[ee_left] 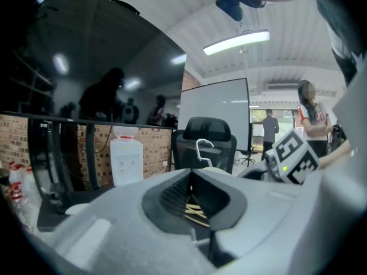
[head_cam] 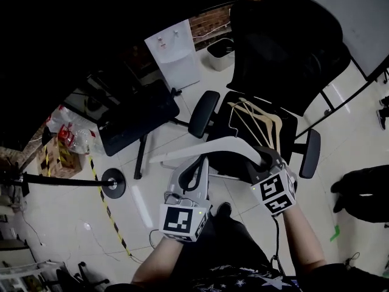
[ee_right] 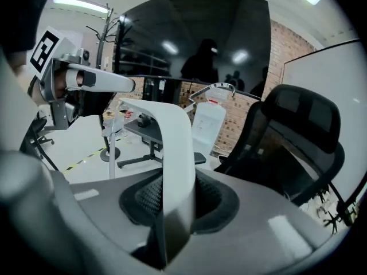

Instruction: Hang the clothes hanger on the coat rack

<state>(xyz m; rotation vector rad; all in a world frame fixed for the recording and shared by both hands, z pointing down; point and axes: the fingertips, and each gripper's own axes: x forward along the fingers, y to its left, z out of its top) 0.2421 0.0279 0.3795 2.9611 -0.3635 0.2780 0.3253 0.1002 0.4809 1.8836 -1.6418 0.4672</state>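
A white plastic hanger (head_cam: 206, 146) hangs level between my two grippers, above the seat of a black office chair (head_cam: 285, 47). My left gripper (head_cam: 196, 163) is shut on its left arm, where the jaw tips (ee_left: 191, 173) meet and the metal hook (ee_left: 203, 148) rises just beyond them. My right gripper (head_cam: 265, 154) is shut on the right arm, and the white hanger (ee_right: 172, 148) curves up from between the jaws toward the hook (ee_right: 221, 87). The coat rack (ee_right: 106, 33) stands off to the left on a round base (head_cam: 113, 183).
Several wooden hangers (head_cam: 258, 123) lie on the chair seat. A white water dispenser (head_cam: 173, 56) stands by the brick wall, with a second black chair (head_cam: 137, 117) near it. Yellow-black tape (head_cam: 109, 215) runs over the floor. People (ee_left: 312, 116) stand far off by a whiteboard (ee_left: 215, 113).
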